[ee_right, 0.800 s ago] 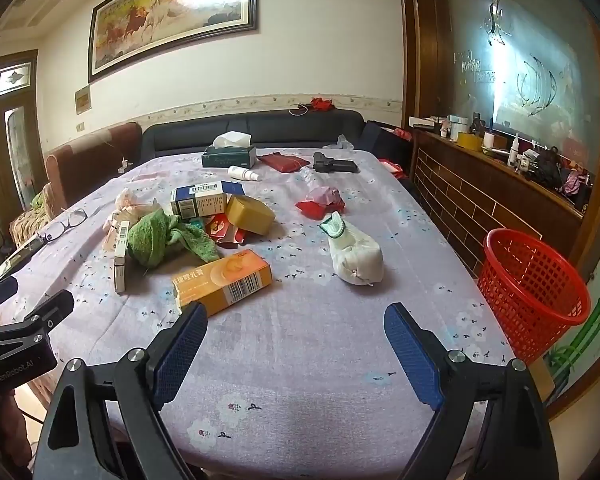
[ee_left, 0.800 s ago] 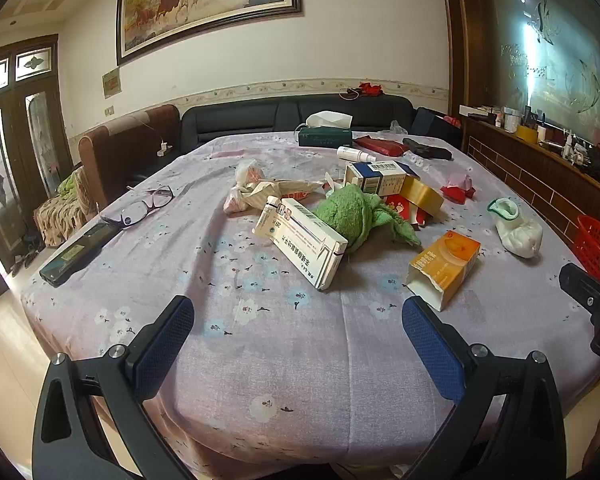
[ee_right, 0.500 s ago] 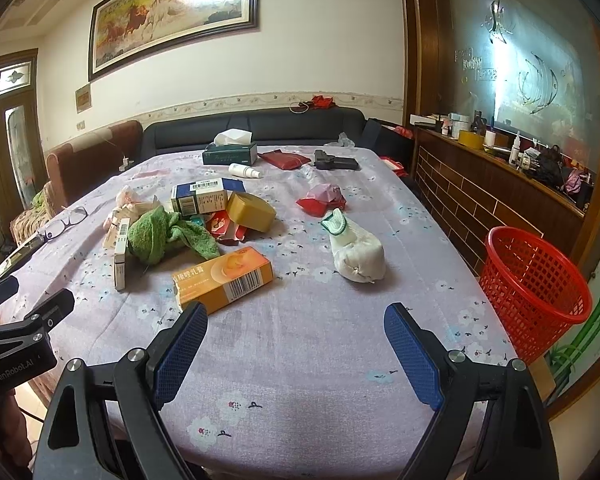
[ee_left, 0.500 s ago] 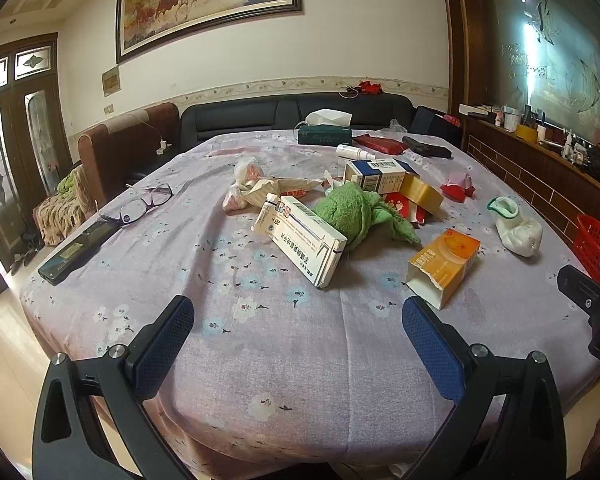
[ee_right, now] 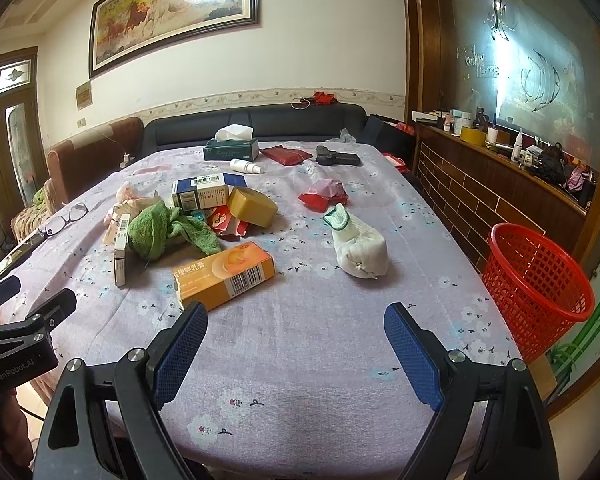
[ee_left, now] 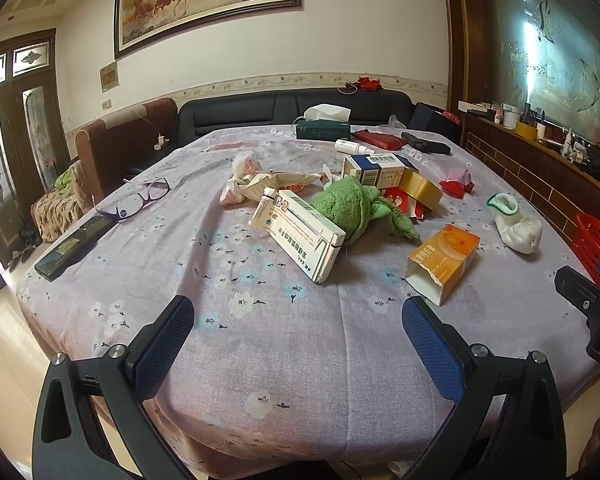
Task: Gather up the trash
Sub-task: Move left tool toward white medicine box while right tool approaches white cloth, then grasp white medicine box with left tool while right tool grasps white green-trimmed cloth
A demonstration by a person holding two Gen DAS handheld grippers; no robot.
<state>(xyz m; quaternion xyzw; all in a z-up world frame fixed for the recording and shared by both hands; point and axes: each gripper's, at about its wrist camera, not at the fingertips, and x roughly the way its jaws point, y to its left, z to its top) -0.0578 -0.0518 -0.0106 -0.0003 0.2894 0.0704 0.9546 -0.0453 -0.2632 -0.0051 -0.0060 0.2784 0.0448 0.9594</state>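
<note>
Litter is piled mid-table: a white medicine box (ee_left: 300,232), a green cloth (ee_left: 356,208), an open orange box (ee_left: 444,260), a blue-and-white box (ee_left: 376,168), a gold box (ee_left: 420,190), crumpled wrappers (ee_left: 260,182) and a white bundle (ee_left: 518,228). My left gripper (ee_left: 296,320) hangs open over the near tablecloth, short of the white box, holding nothing. My right gripper (ee_right: 296,320) is open and empty too, its left finger just short of the orange box (ee_right: 224,276). The white bundle (ee_right: 360,248) lies beyond it. A red mesh basket (ee_right: 536,284) stands on the floor off the table's right side.
Glasses (ee_left: 140,200) and a black case (ee_left: 72,246) lie near the table's left edge. A tissue box (ee_left: 324,130), a small white bottle (ee_right: 246,166), a red pouch (ee_right: 286,155) and a black object (ee_right: 338,157) sit at the far end. Sofas ring the table; a brick-faced counter (ee_right: 480,184) runs along the right.
</note>
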